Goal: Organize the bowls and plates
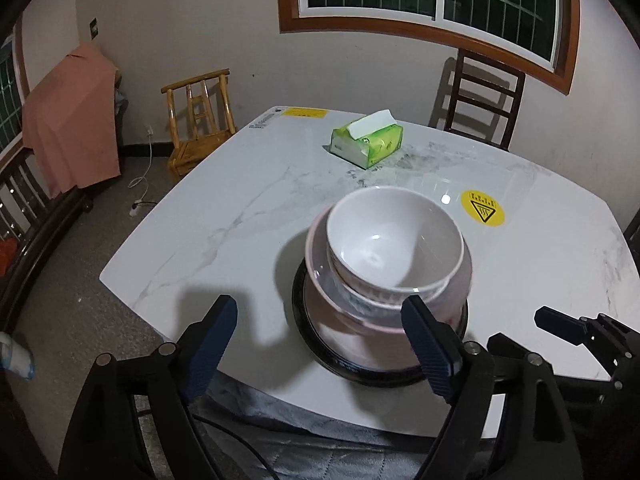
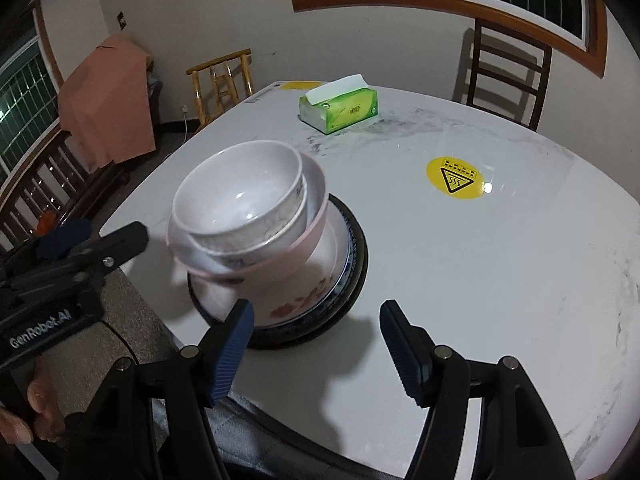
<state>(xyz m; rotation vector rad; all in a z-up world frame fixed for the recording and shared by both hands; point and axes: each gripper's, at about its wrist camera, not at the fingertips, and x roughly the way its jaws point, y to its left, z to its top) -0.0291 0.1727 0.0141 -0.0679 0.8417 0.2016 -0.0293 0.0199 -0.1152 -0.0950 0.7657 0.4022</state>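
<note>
Left gripper (image 1: pixel 320 344): its jaws stood wide apart with nothing between the pads; its right finger (image 1: pixel 430 354) overlapped the near rim of the black plate in its own view, contact not clear.
Right gripper (image 2: pixel 316 352): released, jaws apart and empty, hovering over the near edge of the table (image 2: pixel 500 248).
Stack: just ahead of both grippers, slightly right of the left one and left of the right one.
White bowl (image 1: pixel 394 236): topmost, sitting tilted inside another white bowl, both nested in a pink bowl (image 1: pixel 320 280).
Floral plate (image 2: pixel 304 300): under the bowls, red flowers showing on its near side.
Black plate (image 2: pixel 360 256): at the bottom, resting on the table.
Tissue pack (image 1: pixel 367 141): green, well beyond the stack, a white sheet sticking up.
Yellow warning sticker (image 2: pixel 456 178): on the tabletop, ahead and right of the right gripper.
Person's hand (image 2: pixel 24 408): fingers seen at the lower left of the right wrist view, wrapped round the left gripper's handle.
Chairs: a dark one (image 1: pixel 482 98) behind the table, a bamboo one (image 1: pixel 200 116) far left.
</note>
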